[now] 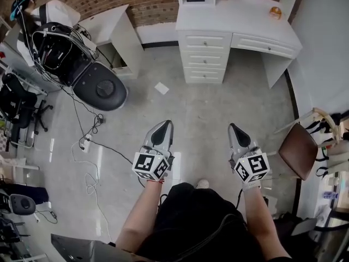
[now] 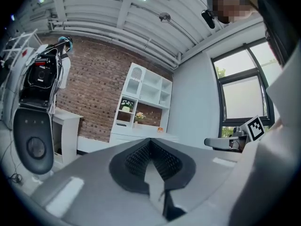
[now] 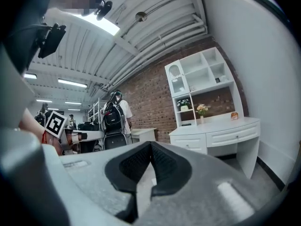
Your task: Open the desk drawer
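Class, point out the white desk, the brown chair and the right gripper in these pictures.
white desk (image 1: 245,23), head view, its bare top.
brown chair (image 1: 298,150), head view, middle of its seat.
right gripper (image 1: 233,127), head view, tips of its closed jaws.

Black clothing — silver-grey left gripper (image 1: 166,124) and right gripper (image 1: 232,127), black-and-white marker cubes (image 1: 152,166) (image 1: 252,168)

Lab-like workroom — brick wall (image 1: 155,4), office chair (image 1: 19,100), floor cables (image 1: 86,143), white desk (image 1: 240,14).

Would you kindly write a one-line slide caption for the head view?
Left hand-held gripper and right hand-held gripper, both shut and empty, point toward the white desk, its drawers all closed.
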`<state>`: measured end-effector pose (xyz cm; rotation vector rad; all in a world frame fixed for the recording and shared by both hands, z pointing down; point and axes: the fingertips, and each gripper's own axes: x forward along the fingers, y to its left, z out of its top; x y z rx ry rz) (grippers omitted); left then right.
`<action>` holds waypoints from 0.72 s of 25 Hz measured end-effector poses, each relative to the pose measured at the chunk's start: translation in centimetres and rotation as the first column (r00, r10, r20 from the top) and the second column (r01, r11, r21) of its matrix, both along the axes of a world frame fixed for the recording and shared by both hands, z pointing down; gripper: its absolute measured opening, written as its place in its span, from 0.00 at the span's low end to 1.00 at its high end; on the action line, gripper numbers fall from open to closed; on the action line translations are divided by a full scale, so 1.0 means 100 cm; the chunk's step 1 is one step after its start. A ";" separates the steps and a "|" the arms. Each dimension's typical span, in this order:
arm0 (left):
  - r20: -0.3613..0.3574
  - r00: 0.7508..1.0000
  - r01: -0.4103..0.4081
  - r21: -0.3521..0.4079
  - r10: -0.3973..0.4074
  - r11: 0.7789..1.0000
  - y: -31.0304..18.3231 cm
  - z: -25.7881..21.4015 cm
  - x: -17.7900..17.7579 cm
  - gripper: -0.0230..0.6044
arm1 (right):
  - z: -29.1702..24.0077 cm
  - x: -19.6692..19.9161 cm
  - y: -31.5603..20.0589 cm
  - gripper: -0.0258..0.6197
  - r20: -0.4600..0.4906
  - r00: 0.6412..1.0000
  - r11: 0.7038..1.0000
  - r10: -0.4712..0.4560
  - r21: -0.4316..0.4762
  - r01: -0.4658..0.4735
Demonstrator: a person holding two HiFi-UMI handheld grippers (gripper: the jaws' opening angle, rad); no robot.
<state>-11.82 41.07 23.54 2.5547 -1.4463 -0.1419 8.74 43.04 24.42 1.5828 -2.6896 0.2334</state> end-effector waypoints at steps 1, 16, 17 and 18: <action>0.002 1.000 -0.001 -0.001 0.001 1.000 -0.004 0.000 0.004 0.04 | 0.001 0.003 -0.005 0.04 0.006 1.000 1.000 -0.001 -0.004 0.001; 0.012 0.999 -0.037 -0.041 0.038 0.998 -0.115 0.028 0.032 0.04 | 0.026 0.025 -0.111 0.04 0.023 0.999 0.999 0.024 -0.034 -0.023; 0.012 0.999 -0.039 -0.046 0.040 0.998 -0.129 0.029 0.033 0.04 | 0.026 0.027 -0.123 0.04 0.024 0.999 0.999 0.031 -0.038 -0.031; 0.013 0.999 -0.040 -0.051 0.040 0.998 -0.144 0.029 0.033 0.04 | 0.027 0.028 -0.135 0.04 0.026 0.999 0.998 0.037 -0.043 -0.036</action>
